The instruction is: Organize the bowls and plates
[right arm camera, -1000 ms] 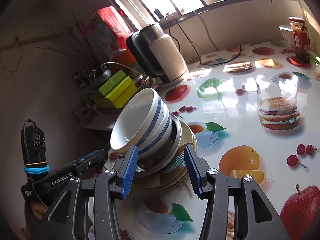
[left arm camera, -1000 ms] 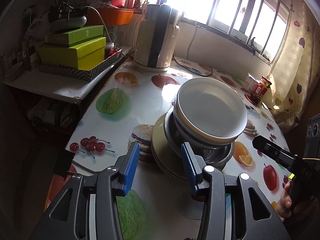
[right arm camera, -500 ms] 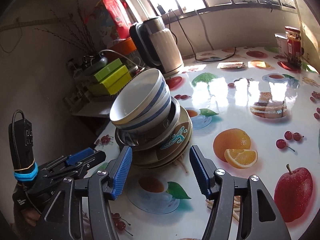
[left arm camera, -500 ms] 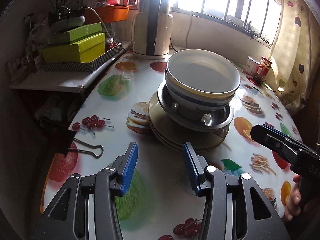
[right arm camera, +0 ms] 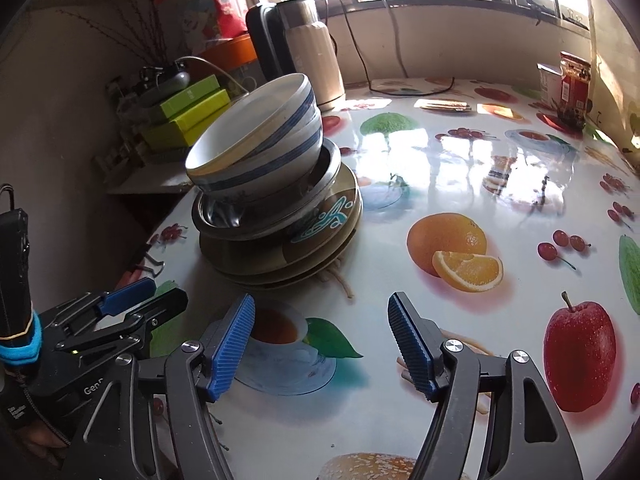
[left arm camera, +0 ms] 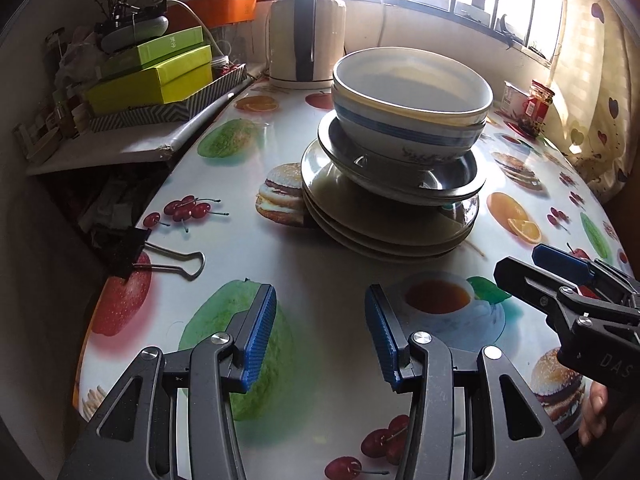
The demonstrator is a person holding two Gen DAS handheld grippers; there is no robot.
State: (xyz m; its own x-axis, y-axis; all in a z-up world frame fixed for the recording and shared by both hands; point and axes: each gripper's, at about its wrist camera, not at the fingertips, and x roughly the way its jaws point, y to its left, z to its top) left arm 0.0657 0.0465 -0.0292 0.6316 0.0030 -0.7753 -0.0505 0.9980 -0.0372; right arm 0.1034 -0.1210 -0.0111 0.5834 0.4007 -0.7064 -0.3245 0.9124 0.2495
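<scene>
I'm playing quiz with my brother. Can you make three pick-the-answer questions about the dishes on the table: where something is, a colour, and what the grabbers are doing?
1. Where do the stacked bowls sit?
A. in a metal dish on the plates
B. on the green boxes
C. beside the jar

2. What colour is the stripe on the bowls?
A. red
B. blue
C. green

3. What is between the jaws of the left gripper?
A. a bowl
B. a plate
C. nothing

Answers:
1 A: the bowls rest in the metal dish, which tops the pile of plates.
2 B: a blue band rings each bowl.
3 C: only tablecloth shows between the blue pads.
</scene>
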